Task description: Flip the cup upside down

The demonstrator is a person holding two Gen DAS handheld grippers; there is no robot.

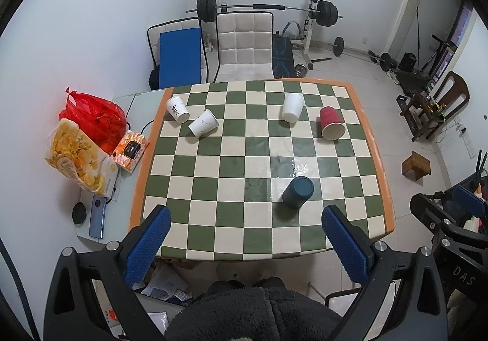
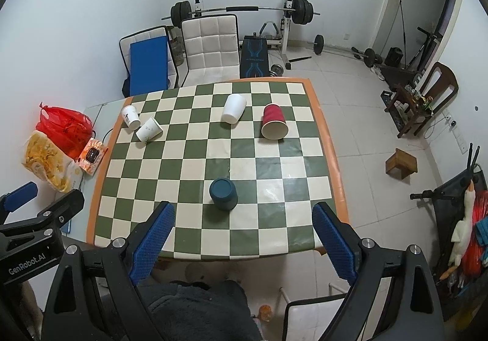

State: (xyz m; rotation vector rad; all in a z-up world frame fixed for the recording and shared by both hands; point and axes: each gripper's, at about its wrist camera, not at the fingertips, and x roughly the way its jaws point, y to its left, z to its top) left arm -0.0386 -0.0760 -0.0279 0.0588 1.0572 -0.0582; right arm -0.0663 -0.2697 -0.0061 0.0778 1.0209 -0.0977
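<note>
Left wrist view is looking down over the checkered table [image 1: 213, 176], where the left gripper [image 1: 245, 225] is hovering above the near edge with its blue pads spread wide and nothing between them. A dark teal cup [image 1: 298, 191] is sitting bottom-up on the near right part of the board, just ahead of the right-hand pad and clear of it. Farther back, a red cup [image 1: 331, 127] is lying on its side with its mouth facing the near edge, and a plain white cup [image 1: 292, 107] is lying just beside it to the left. Two printed white cups [image 1: 192, 118] are lying tipped over near the far left corner, close together. Off the board to the left, a red plastic bag [image 1: 94, 118], a yellow snack bag [image 1: 79, 158] and a phone [image 1: 97, 216] are resting on a grey side table. Right wrist view is showing the right gripper [image 2: 243, 222] released too, its jaws wide apart and empty, with the teal cup standing between and slightly beyond the fingertips, closer to the left one, touching neither.
</note>
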